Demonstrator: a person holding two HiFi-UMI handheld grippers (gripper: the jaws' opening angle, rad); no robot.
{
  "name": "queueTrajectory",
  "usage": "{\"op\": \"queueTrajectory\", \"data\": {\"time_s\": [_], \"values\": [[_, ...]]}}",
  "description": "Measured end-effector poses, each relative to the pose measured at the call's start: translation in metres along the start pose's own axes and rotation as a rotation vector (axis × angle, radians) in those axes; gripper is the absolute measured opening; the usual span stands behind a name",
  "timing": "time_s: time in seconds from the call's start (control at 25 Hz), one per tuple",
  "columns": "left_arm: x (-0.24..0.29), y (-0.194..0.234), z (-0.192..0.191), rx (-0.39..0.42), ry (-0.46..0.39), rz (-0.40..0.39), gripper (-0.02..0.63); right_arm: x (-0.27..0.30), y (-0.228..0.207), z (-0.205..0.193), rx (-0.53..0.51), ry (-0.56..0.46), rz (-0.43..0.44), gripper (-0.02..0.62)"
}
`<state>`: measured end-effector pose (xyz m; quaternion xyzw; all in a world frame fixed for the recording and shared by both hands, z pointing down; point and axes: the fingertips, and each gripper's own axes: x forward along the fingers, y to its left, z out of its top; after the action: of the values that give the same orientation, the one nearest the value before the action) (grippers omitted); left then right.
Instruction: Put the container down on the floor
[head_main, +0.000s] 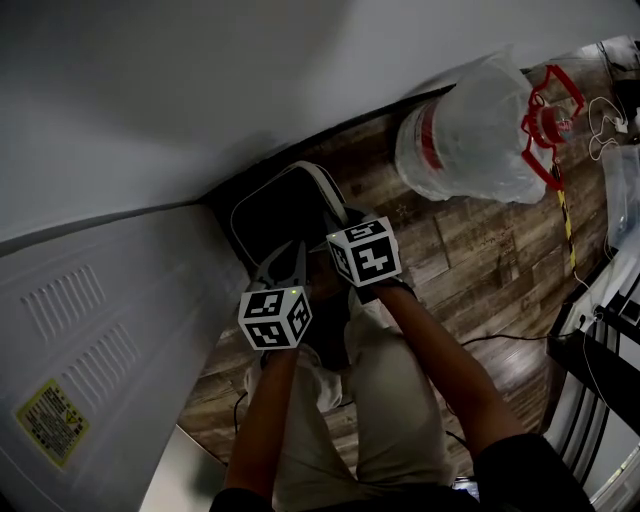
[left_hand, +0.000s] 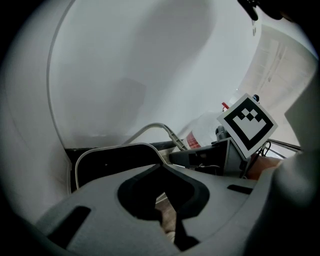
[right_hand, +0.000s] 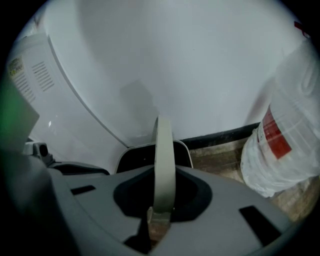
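Note:
The container (head_main: 285, 205) is a dark tub with a pale rim and a pale bail handle (right_hand: 164, 165). It sits low by the wall, between the white appliance and the wood floor. Whether it touches the floor I cannot tell. My right gripper (right_hand: 159, 215) is shut on the handle, which rises upright out of its jaws. In the head view the right gripper (head_main: 343, 222) is at the tub's near right edge. My left gripper (head_main: 298, 250) meets the near rim with its fingers drawn together. The container (left_hand: 110, 167) rim runs into the left gripper (left_hand: 165, 200) between its jaws.
A big clear water jug (head_main: 470, 130) with a red label, wrapped in plastic, stands on the wood floor to the right. A red frame (head_main: 550, 115) is beside it. A white appliance (head_main: 90, 330) fills the left. The white wall and black baseboard (right_hand: 225, 137) lie behind. Cables (head_main: 600, 125) lie at far right.

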<state>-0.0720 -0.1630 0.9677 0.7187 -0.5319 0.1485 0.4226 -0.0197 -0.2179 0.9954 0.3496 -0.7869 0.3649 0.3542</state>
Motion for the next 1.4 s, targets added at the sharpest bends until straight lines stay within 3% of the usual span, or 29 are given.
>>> {"op": "queueTrajectory", "data": {"time_s": [0.84, 1.4], "values": [[0.048, -0.020, -0.007, 0.042, 0.023, -0.051, 0.017, 0.025, -0.064, -0.027, 0.113, 0.013, -0.010, 0.035], [0.067, -0.009, -0.014, 0.054, 0.037, -0.052, 0.017, 0.047, -0.079, -0.040, 0.190, 0.046, 0.028, 0.155]]}}
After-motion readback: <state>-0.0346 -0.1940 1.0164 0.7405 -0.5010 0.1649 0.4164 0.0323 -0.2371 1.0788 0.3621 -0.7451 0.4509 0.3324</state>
